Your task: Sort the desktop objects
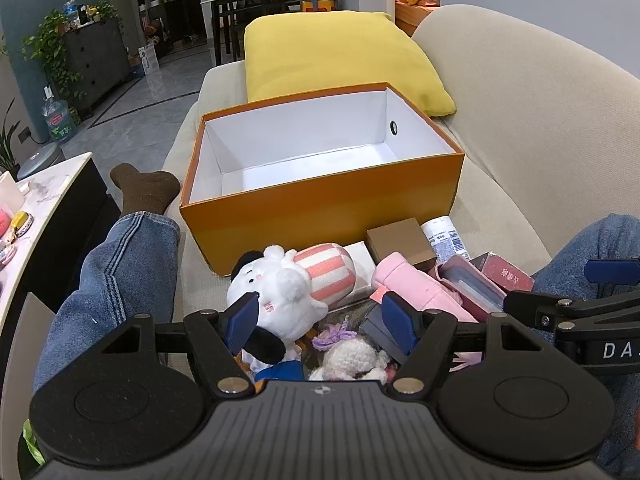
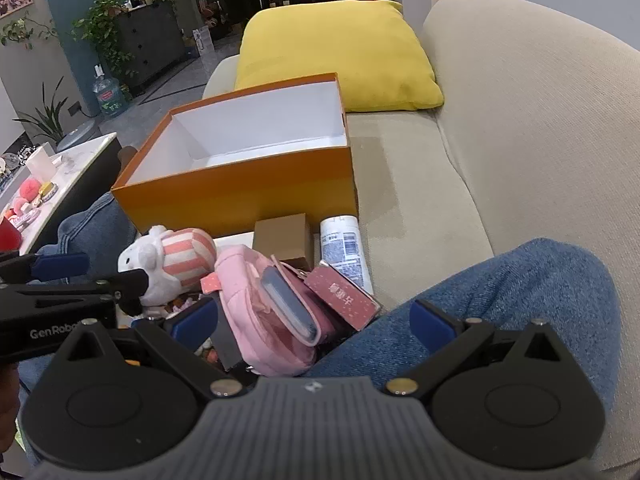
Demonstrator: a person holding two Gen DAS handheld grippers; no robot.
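Observation:
An orange box point(image 1: 320, 208) point(image 2: 240, 196) with a white inside stands open on the beige sofa, nothing in it. In front of it lies a heap: a white plush toy point(image 1: 280, 284) point(image 2: 176, 260) with a pink striped body, a pink pouch point(image 1: 416, 284) point(image 2: 264, 320), a small brown box point(image 1: 400, 242) point(image 2: 284, 240), a white tube point(image 1: 446, 236) point(image 2: 346, 252), a dark red box point(image 1: 506, 274) point(image 2: 344, 296), a small crocheted toy point(image 1: 348, 352). My left gripper point(image 1: 320, 322) hangs open just over the plush and crocheted toys. My right gripper point(image 2: 314, 322) is open above the pouch, holding nothing.
A yellow cushion point(image 1: 340, 56) point(image 2: 336, 52) lies behind the box. A person's legs in jeans point(image 1: 116, 276) point(image 2: 480, 308) flank the heap. A marble side table point(image 1: 44, 208) point(image 2: 60, 180) with small items stands left. The sofa back point(image 2: 540, 120) rises right.

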